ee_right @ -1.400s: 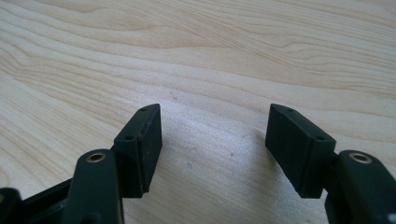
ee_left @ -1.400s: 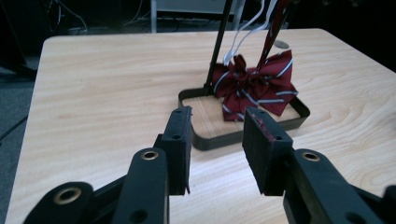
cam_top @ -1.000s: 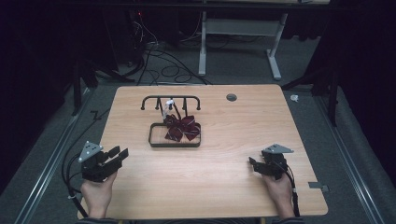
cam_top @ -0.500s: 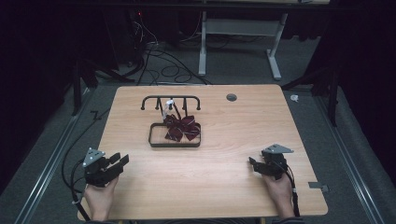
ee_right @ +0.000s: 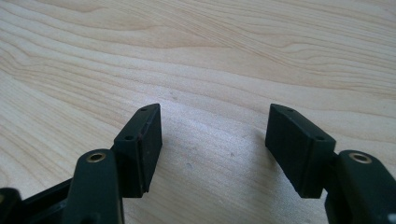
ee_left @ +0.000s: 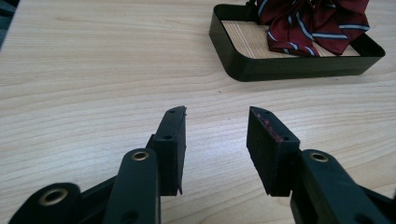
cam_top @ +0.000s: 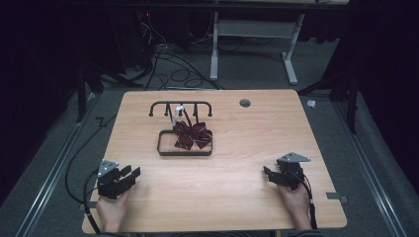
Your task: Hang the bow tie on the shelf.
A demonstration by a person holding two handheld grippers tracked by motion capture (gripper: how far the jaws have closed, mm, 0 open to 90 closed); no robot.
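While both tongs, left (cam_top: 129,176) and right (cam_top: 268,173), rest released at the desk's (cam_top: 247,143) near corners (nothing gripped), the striped tie (cam_top: 191,136) lies in the far-centre tray (cam_top: 184,151), so a forward reach probably follows.

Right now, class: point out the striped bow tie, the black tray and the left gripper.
striped bow tie (cam_top: 192,136), high view, middle of the red cloth
black tray (ee_left: 289,69), left gripper view, near wall
left gripper (cam_top: 132,175), high view, between its open jaws
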